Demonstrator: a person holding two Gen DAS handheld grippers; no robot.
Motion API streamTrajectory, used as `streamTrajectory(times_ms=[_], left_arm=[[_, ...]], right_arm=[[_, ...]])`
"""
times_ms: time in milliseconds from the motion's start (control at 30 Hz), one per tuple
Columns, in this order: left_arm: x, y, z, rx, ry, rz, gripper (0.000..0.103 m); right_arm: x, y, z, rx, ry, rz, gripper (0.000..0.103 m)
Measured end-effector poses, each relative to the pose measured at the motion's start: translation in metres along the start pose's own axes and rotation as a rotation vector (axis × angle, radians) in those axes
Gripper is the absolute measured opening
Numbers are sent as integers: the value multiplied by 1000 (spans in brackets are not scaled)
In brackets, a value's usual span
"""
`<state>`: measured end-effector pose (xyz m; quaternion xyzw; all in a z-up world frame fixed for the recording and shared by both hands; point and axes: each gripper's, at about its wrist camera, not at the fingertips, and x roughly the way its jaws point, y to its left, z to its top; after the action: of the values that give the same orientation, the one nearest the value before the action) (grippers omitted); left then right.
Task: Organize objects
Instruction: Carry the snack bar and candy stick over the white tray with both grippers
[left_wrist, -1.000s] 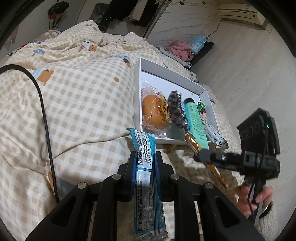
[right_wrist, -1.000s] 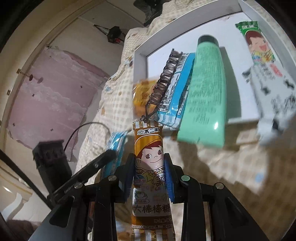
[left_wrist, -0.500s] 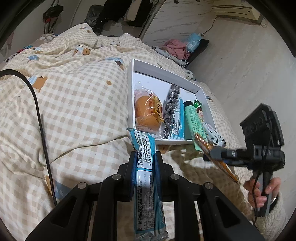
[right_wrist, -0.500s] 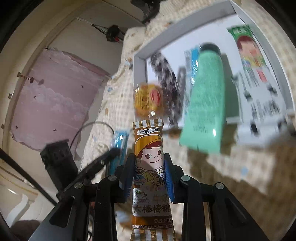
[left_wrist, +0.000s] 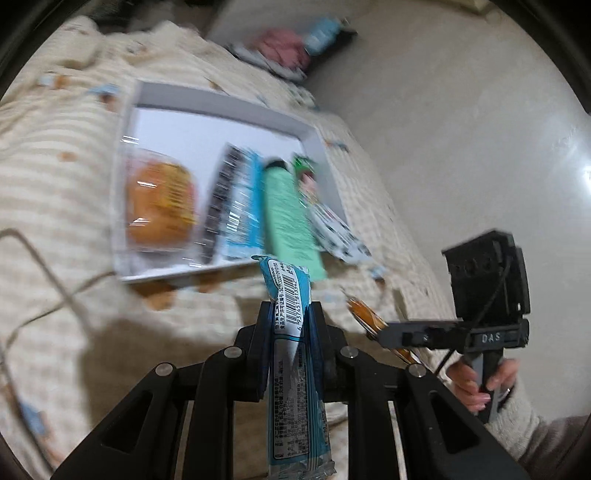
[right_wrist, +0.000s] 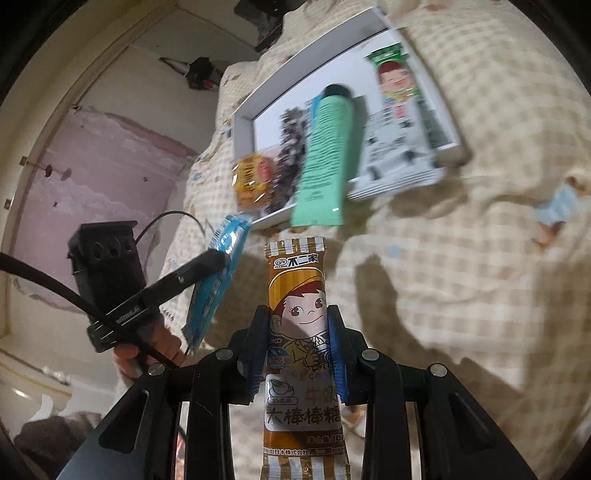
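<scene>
My left gripper (left_wrist: 290, 314) is shut on a blue snack packet (left_wrist: 291, 354), held upright between its pads. My right gripper (right_wrist: 297, 325) is shut on a brown lollipop packet (right_wrist: 299, 317) with a cartoon child on it. Both hang over the checked bedspread, short of the white tray (left_wrist: 221, 107). The tray (right_wrist: 243, 129) holds a wrapped orange bun (left_wrist: 159, 206), a dark hair clip (left_wrist: 218, 206), a blue packet (left_wrist: 240, 214), a mint green tube (left_wrist: 288, 218) and a green lollipop packet (right_wrist: 395, 74). In the left wrist view the right gripper (left_wrist: 373, 325) shows at the right; in the right wrist view the left gripper (right_wrist: 218, 258) shows at the left.
A black cable (left_wrist: 48, 280) trails over the bedspread (left_wrist: 55, 155) at the left. Clothes (left_wrist: 284, 48) lie on the floor beyond the bed. The tube and a white packet (right_wrist: 399, 162) overhang the tray's near rim. A hand (left_wrist: 476, 384) grips the right tool's handle.
Both grippers have drawn back from the tray with their packets still held. The tray now looks farther off in the right wrist view, and the left wrist view has swung and blurred.
</scene>
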<state>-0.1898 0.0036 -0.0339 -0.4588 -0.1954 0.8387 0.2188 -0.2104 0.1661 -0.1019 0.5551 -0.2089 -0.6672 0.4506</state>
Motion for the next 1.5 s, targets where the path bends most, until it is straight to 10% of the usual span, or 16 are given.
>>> streamTrajectory(times_ms=[333, 900, 1500], left_arm=[[63, -27, 2, 91, 133, 20, 20], [45, -11, 46, 74, -70, 25, 20], [14, 19, 110, -22, -246, 114, 20]], right_arm=[[-8, -23, 14, 42, -71, -27, 32], [-9, -18, 52, 10, -192, 53, 32], [11, 24, 118, -64, -288, -123, 32]])
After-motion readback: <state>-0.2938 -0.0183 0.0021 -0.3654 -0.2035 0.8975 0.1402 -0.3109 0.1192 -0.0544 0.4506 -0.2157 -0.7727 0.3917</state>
